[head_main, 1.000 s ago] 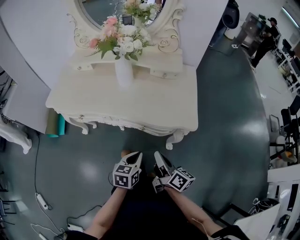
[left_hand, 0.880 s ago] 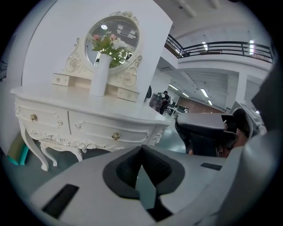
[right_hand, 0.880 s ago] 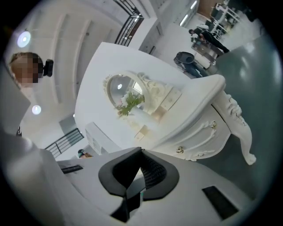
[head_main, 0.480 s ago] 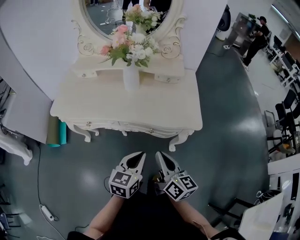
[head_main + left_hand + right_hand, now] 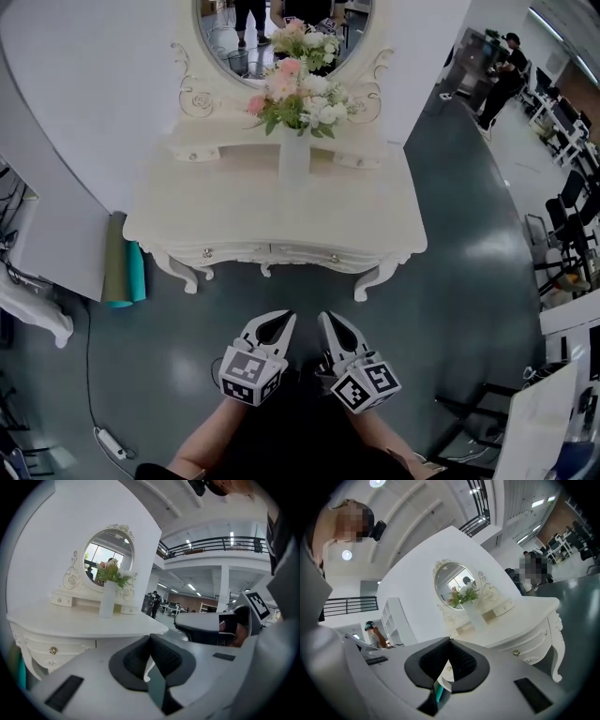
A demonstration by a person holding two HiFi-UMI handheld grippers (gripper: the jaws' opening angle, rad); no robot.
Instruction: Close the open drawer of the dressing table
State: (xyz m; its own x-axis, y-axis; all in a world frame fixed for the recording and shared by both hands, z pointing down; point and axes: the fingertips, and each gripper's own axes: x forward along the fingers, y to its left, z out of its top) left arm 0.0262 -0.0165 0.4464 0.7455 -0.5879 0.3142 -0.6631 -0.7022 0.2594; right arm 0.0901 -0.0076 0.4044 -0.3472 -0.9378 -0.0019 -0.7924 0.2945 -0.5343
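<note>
- Left gripper (image 5: 278, 323) and right gripper (image 5: 330, 323): jaws of each brought together tip to tip, nothing between, side by side above dark glossy floor (image 5: 169, 356).
- Ahead of both jaws, well apart: cream carved wooden dressing table (image 5: 272, 220). Brass-knobbed front drawers (image 5: 267, 253) look flush with the apron; no open drawer made out from here.
- Judged stiff, fairly weighty, sliding on runners. Best met with a flat, square push on the drawer front beside the knob; likely to jam if pushed off-centre.
- Open floor between jaws and table. Overhanging top edge and curved legs (image 5: 367, 281) ahead; beyond them a tall white vase of pink and white flowers (image 5: 294, 155), judged liable to tip under a hard shove.
</note>
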